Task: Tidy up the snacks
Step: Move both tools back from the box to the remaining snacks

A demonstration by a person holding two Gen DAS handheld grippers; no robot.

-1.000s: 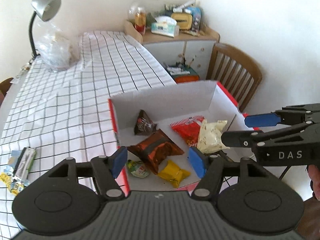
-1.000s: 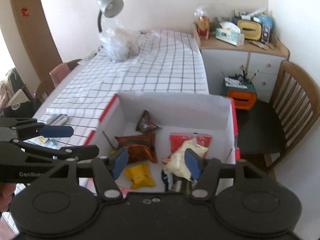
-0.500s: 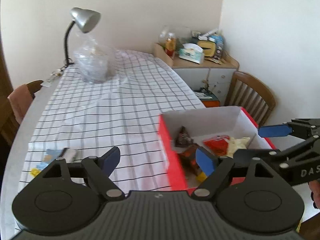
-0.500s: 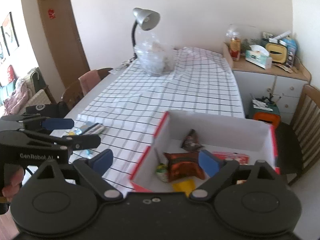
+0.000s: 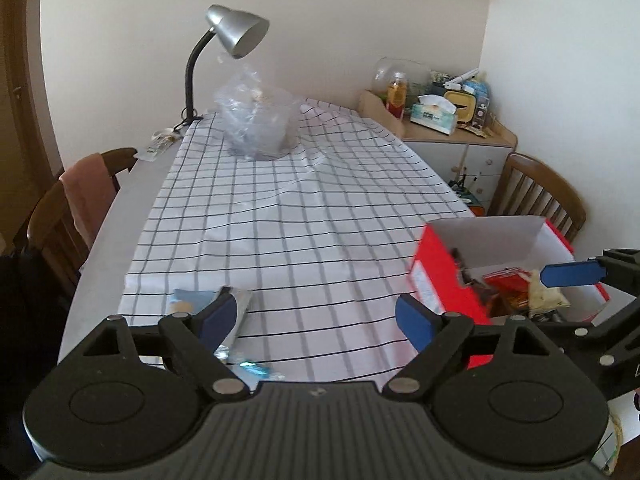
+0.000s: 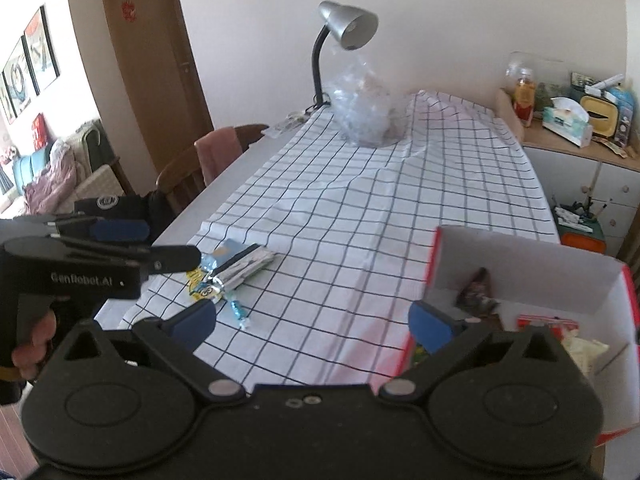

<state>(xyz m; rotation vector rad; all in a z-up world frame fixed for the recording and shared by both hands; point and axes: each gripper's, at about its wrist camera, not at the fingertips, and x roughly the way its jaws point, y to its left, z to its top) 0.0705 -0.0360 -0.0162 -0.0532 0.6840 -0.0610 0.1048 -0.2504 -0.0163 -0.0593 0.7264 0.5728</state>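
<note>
A red box (image 5: pixel 436 280) with white inner walls (image 6: pixel 520 264) stands on the checked tablecloth at the right and holds several snack packets, among them a red one (image 5: pixel 508 284) and a dark triangular one (image 6: pixel 478 292). Loose snacks lie at the cloth's near left corner: a blue and silver packet (image 6: pixel 236 264), a yellow packet (image 6: pixel 206 290) and a small blue candy (image 6: pixel 238 312). My left gripper (image 5: pixel 316 318) hangs over the cloth just right of the blue and silver packet (image 5: pixel 240 304), jaws opening and empty. My right gripper (image 6: pixel 313 322) is between those snacks and the box, jaws opening, nothing between them.
A desk lamp (image 5: pixel 236 32) and a clear plastic bag (image 5: pixel 256 124) stand at the table's far end. A chair with a pink cloth (image 5: pixel 84 196) is at the left edge, a wooden chair (image 5: pixel 536 192) and a cluttered cabinet (image 5: pixel 440 120) at the right.
Both grippers have swung left, from above the box to over the cloth near the loose snacks. Both pairs of jaws have spread wider.
</note>
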